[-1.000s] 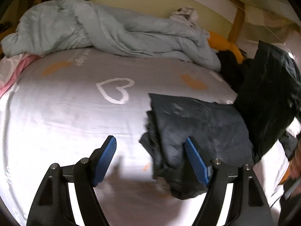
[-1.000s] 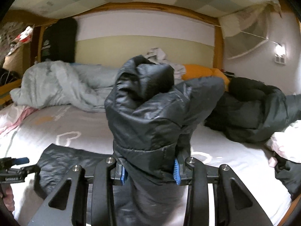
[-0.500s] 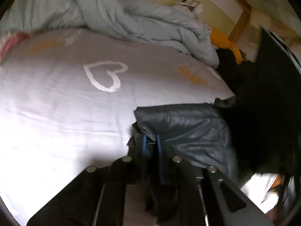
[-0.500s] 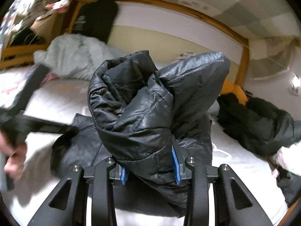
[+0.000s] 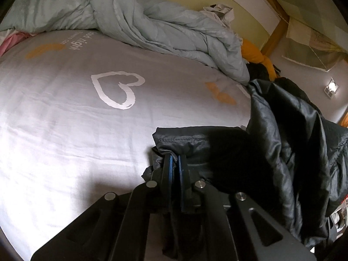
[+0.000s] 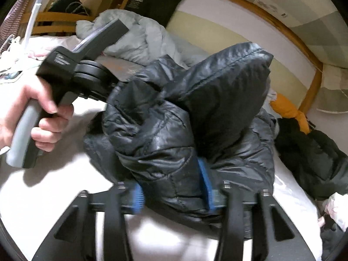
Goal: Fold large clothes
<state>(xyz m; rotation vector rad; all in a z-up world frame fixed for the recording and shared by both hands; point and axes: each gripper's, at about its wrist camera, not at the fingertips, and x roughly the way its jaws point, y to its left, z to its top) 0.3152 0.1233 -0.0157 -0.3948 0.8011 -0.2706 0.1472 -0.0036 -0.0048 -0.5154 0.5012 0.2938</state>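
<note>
The fingers [image 5: 168, 169] of the left gripper [image 5: 174, 158] are pinched tight on the near hem of the dark quilted puffer jacket [image 5: 217, 152], holding that edge down on the bed sheet, a pale grey cotton sheet printed with a white heart [image 5: 65, 119]. The right gripper [image 6: 171, 184] has just been opening; its blue fingers [image 6: 204, 176] stand apart with a thick fold of the same jacket bunched between them, and whether they bear on it I cannot tell.

By my judgement the step in hand is laying one half of the jacket over the other. Next the right gripper should let the fold drop square on the pinned layer, then back out without dragging it.

The sheet lies open to the left. The crumpled light blue duvet [image 5: 152, 26] closes the far side and another dark garment [image 6: 311, 156] lies close on the right.
</note>
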